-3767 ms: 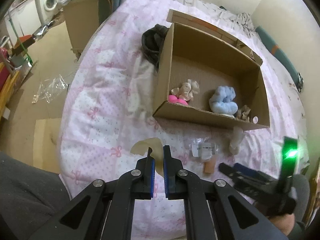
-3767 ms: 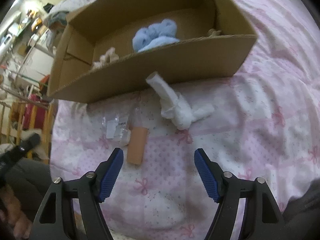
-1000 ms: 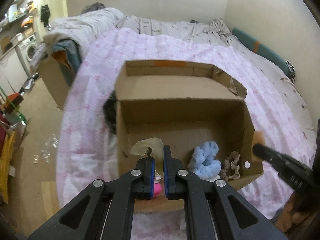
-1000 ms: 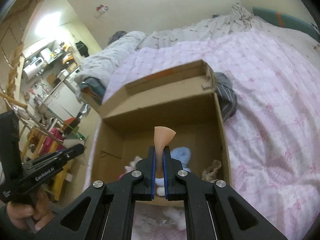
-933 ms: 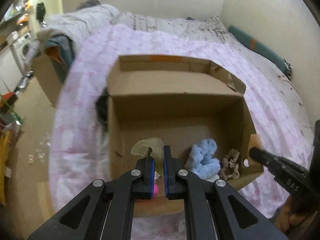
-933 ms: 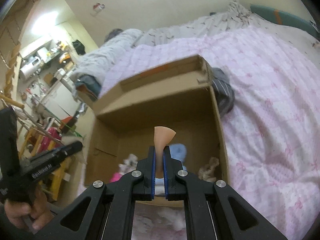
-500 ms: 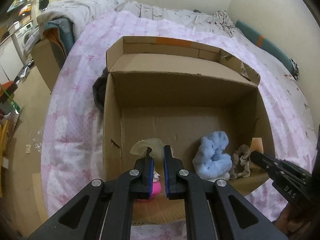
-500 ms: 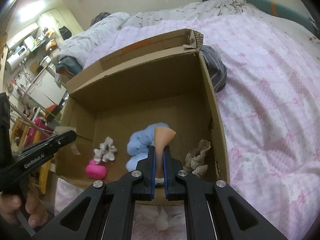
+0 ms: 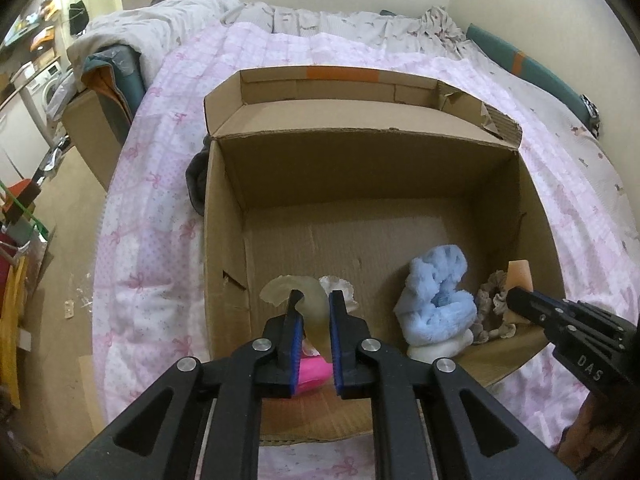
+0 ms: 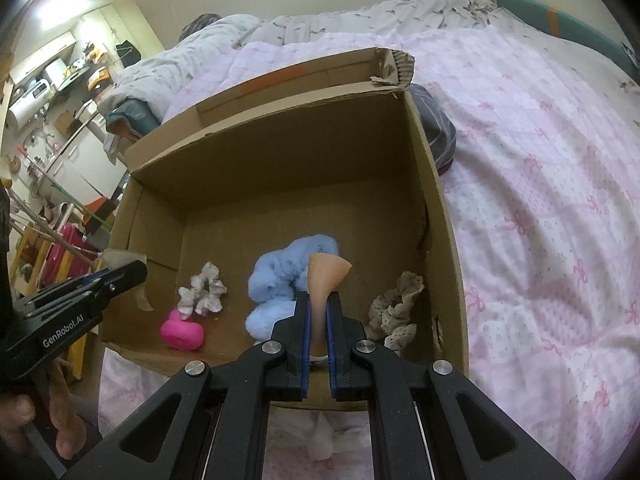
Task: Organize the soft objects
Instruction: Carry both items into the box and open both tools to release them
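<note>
**Both tools over the box, each with a piece to drop**

Since a few seconds ago both tools have lifted off the pink quilt and now hang above the open brown cardboard box (image 9: 224, 216), each carrying a piece picked up from the bed.

Already lying on the box floor are a fluffy light-blue cloth bundle (image 9: 438, 294), a bright pink soft lump (image 10: 183, 332), a white ruffled scrunchie (image 10: 203, 293) and a beige lace scrunchie (image 10: 396, 307). That looks like a good share of the job done. Still to go are the two pieces in hand, and a white fabric piece (image 10: 320, 442) shows on the pink bow-print quilt (image 10: 540, 220) just outside the near wall of the box, partly hidden by the tool.

The left tool (image 9: 313, 322) has its jaws slightly parted around a pale translucent curved soft piece (image 9: 292, 290), which sits loosely between them, over the near-left part of the box above the pink lump. I judge it is on the point of release.

The right tool (image 10: 318, 316) is clamped tight on a peach-coloured soft wedge (image 10: 326, 276), whose flared top stands up past the tips, over the near-right part, just in front of the blue bundle.
</note>
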Demonstrator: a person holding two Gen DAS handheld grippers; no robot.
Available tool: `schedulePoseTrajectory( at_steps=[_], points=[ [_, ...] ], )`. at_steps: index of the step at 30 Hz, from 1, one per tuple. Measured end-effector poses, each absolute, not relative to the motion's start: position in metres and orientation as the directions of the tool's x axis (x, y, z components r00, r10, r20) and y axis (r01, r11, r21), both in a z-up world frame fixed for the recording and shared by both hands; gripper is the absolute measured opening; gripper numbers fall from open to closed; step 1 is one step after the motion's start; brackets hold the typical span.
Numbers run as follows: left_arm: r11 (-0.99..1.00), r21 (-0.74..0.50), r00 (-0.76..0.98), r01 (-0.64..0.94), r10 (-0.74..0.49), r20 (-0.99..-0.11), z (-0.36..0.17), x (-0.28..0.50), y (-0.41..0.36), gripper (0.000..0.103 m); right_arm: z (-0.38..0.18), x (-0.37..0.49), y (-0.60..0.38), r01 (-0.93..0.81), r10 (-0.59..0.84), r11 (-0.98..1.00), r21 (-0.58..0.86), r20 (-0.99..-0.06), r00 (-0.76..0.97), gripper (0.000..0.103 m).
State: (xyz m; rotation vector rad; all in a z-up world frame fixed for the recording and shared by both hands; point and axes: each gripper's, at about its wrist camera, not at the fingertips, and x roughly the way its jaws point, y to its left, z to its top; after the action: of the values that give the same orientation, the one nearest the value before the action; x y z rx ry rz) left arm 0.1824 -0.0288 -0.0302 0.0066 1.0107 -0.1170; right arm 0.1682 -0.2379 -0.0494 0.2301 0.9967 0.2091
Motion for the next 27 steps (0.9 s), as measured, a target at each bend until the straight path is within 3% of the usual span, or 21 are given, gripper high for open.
schedulePoseTrajectory(
  at_steps=[5, 10, 12, 21, 23, 24, 25, 27],
  points=[
    [0.994, -0.053, 0.517, 0.092, -0.093, -0.851, -0.032, 0.184, -0.028, 0.017, -0.049, 0.168, -0.237, -0.075, 0.288, 0.953, 0.293, -0.801, 0.525, 0.009],
    [0.995, -0.054, 0.524, 0.087, -0.092, -0.847, -0.03, 0.184, -0.028, 0.044, -0.05, 0.168, -0.236, -0.08, 0.295, 0.951, 0.298, -0.802, 0.52, 0.009],
    [0.995, -0.046, 0.534, 0.084, -0.084, -0.841, -0.029, 0.183, -0.028, 0.049, -0.05, 0.168, -0.235, -0.082, 0.296, 0.951, 0.298, -0.802, 0.518, 0.009],
    [0.995, -0.028, 0.52, 0.092, -0.072, -0.851, -0.03, 0.185, -0.03, 0.057, -0.051, 0.169, -0.237, -0.065, 0.298, 0.949, 0.309, -0.804, 0.515, 0.012],
    [0.996, -0.023, 0.522, 0.092, -0.068, -0.85, -0.03, 0.184, -0.031, 0.057, -0.05, 0.169, -0.239, -0.055, 0.301, 0.945, 0.321, -0.797, 0.524, 0.024],
    [0.996, -0.022, 0.523, 0.092, -0.067, -0.849, -0.03, 0.184, -0.031, 0.057, -0.049, 0.169, -0.24, -0.051, 0.302, 0.944, 0.326, -0.793, 0.529, 0.035],
    [0.996, -0.022, 0.524, 0.091, -0.067, -0.849, -0.03, 0.184, -0.031, 0.057, -0.048, 0.168, -0.241, -0.045, 0.303, 0.943, 0.331, -0.789, 0.535, 0.06],
    [0.996, -0.023, 0.524, 0.09, -0.067, -0.849, -0.03, 0.183, -0.031, 0.057, -0.045, 0.167, -0.245, -0.024, 0.294, 0.941, 0.338, -0.779, 0.553, 0.081]
  ],
)
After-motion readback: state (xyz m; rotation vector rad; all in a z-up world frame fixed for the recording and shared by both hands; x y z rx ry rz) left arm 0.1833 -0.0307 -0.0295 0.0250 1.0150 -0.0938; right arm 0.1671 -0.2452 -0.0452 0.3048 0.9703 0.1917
